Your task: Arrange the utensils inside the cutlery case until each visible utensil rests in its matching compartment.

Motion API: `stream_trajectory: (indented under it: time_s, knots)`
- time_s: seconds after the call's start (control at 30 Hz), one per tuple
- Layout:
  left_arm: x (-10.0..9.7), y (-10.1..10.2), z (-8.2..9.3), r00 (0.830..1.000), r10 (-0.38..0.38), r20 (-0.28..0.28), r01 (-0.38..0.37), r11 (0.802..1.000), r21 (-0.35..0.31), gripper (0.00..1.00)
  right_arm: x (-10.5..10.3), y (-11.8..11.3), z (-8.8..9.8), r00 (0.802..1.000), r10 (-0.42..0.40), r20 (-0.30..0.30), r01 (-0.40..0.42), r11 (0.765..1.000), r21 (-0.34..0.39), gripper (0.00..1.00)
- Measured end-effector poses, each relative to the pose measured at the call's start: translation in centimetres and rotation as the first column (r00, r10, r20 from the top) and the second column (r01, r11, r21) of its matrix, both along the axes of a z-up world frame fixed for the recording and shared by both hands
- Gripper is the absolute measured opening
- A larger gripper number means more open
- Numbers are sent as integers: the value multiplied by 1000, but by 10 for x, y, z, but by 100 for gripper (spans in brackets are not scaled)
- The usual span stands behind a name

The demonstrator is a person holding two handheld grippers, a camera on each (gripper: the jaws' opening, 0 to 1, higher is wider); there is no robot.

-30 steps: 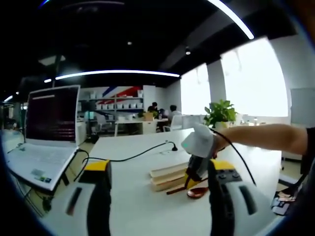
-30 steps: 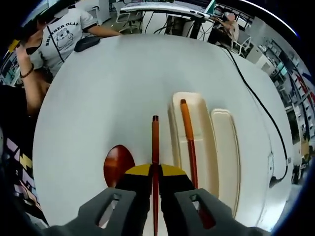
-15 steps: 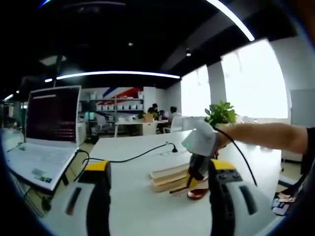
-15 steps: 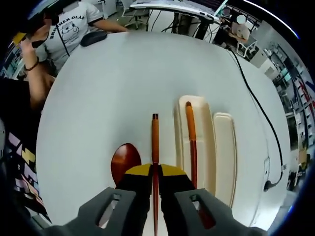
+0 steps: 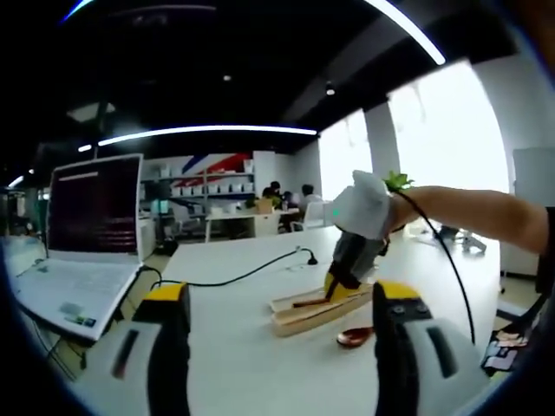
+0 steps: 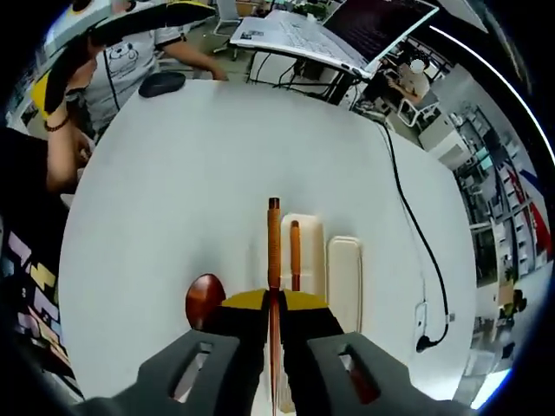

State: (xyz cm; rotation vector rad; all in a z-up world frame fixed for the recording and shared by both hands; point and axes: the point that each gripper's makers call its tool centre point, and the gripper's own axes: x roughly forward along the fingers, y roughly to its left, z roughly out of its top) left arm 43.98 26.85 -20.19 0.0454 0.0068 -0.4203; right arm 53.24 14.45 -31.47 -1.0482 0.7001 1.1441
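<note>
One chopstick [image 6: 274, 251] is pinched between my right jaws [image 6: 274, 305], running straight ahead from them above the cutlery case [image 6: 344, 270]. A second chopstick [image 6: 295, 254] lies in the case's nearer compartment, just right of the one I hold. The spoon [image 6: 205, 300] rests on the white surface [image 6: 182, 173], left of my right jaws. My left jaws [image 5: 273, 325] stand wide apart with nothing between them; beyond them the case sits on the surface, a laptop [image 5: 82, 234] off to the left.
</note>
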Motion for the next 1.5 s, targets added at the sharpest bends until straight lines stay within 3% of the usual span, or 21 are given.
stream_trajectory:
  time_s: [0.3,0.4,0.67,0.73,0.83,1.03,1.37,1.5]
  knots:
    - [1,4,-2,1000,29,0,-29,1000,12,100,16,3,-14,999,7,54,-6,1000,-16,3]
    - [2,6,-3,999,44,-4,-44,999,19,100,21,2,-20,997,19,78,-15,998,-54,3]
    - [3,5,-5,999,38,-15,-38,999,7,99,27,8,-20,994,25,106,-18,997,-72,2]
    - [3,5,-5,999,35,-16,-35,999,7,99,24,6,-25,998,1,70,5,997,-83,2]
    - [4,6,-6,999,38,-19,-38,999,1,98,30,2,-32,997,-20,74,27,995,-96,3]
    - [4,4,-8,999,35,-26,-35,999,2,98,30,0,-38,997,-58,43,60,996,-59,3]
    - [6,2,-9,999,30,-33,-30,1000,6,97,36,-7,-40,993,-109,44,112,992,-66,4]
    - [6,2,-9,999,30,-34,-29,1000,6,97,38,-11,-42,989,-140,40,143,987,-71,10]
